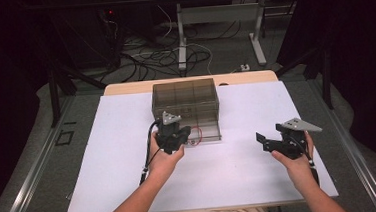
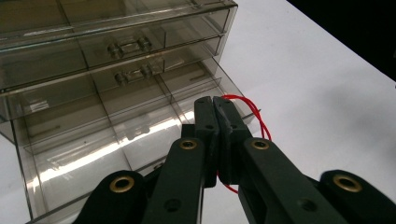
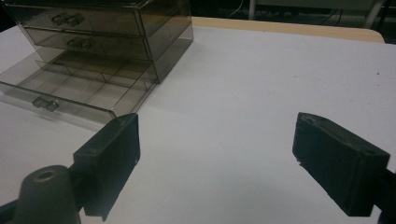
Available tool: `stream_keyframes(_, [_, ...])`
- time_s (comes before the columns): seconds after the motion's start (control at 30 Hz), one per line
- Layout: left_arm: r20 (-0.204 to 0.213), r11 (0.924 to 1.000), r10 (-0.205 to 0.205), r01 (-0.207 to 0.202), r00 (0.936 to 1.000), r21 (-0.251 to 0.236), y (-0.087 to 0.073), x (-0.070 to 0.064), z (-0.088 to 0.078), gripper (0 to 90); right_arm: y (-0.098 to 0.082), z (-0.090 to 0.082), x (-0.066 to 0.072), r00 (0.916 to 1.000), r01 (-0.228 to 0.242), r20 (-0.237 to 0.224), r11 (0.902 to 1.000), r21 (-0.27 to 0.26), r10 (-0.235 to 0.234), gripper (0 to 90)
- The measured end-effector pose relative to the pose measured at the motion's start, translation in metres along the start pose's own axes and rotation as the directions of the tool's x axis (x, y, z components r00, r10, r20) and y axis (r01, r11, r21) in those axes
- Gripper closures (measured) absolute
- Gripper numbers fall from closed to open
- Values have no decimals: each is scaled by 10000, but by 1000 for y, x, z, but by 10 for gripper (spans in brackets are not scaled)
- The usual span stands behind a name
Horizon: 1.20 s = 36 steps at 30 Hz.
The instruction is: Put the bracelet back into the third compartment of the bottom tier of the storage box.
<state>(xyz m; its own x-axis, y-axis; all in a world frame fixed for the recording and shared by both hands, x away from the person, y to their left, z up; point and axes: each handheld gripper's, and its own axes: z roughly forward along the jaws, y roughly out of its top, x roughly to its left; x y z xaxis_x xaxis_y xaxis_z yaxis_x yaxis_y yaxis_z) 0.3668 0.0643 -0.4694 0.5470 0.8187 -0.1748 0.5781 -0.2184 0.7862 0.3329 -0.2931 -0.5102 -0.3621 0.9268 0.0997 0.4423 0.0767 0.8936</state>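
Note:
A smoky clear drawer cabinet (image 1: 185,97) stands at the middle back of the white mat. Its bottom drawer (image 1: 205,131) is pulled out, with empty divided compartments (image 2: 88,140). My left gripper (image 1: 184,137) is over the drawer's front left part, shut on a thin red loop (image 2: 250,111) that curls out to the right of the tips (image 2: 215,100). The red loop (image 1: 196,134) hangs just above the open drawer. My right gripper (image 1: 271,135) hovers over the mat at the right, open, nothing between its jaws (image 3: 217,158). It faces the cabinet (image 3: 116,28).
The white mat (image 1: 119,156) covers a wooden table whose edge (image 1: 124,88) shows behind the cabinet. The two upper drawers (image 2: 126,46) are closed. Behind the table are floor cables and a desk frame (image 1: 181,41).

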Motion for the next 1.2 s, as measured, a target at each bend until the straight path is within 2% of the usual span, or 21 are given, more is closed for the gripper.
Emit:
stream_keyframes(0.13, [10, 10000, -32, 32, 10000, 24, 5, -2, 3, 893, 0, 0, 0, 10000, -11, 28, 10000, -44, 11, 145])
stream_keyframes(0.23, [2, 10000, -51, 50, 10000, 33, 9, -4, 6, 893, 1, -1, -1, 10000, 76, 18, 9999, 155, -76, 145])
stream_keyframes(0.33, [-12, 10000, 30, -30, 10000, 26, 12, -4, 9, 893, 0, 0, -1, 10000, 66, 9, 10000, -11, -66, 145])
stream_keyframes(0.67, [-2, 9998, -190, 190, 9998, 27, 22, -6, 18, 893, 0, -1, -1, 10000, 57, -2, 10000, -7, -57, 145])
stream_keyframes(0.77, [-86, 9997, -220, 221, 9997, 65, 25, -6, 21, 893, 0, -1, -1, 10000, -46, -13, 10000, 42, 46, 145])
stream_keyframes(1.03, [-272, 9990, -438, 441, 9987, 113, 30, -4, 31, 893, 0, -1, -3, 10000, 76, 7, 10000, 45, -76, 145])
stream_keyframes(1.2, [-353, 9986, -505, 511, 9981, 166, 31, -3, 37, 893, 0, -1, -2, 10000, -82, 30, 10000, -47, 83, 145])
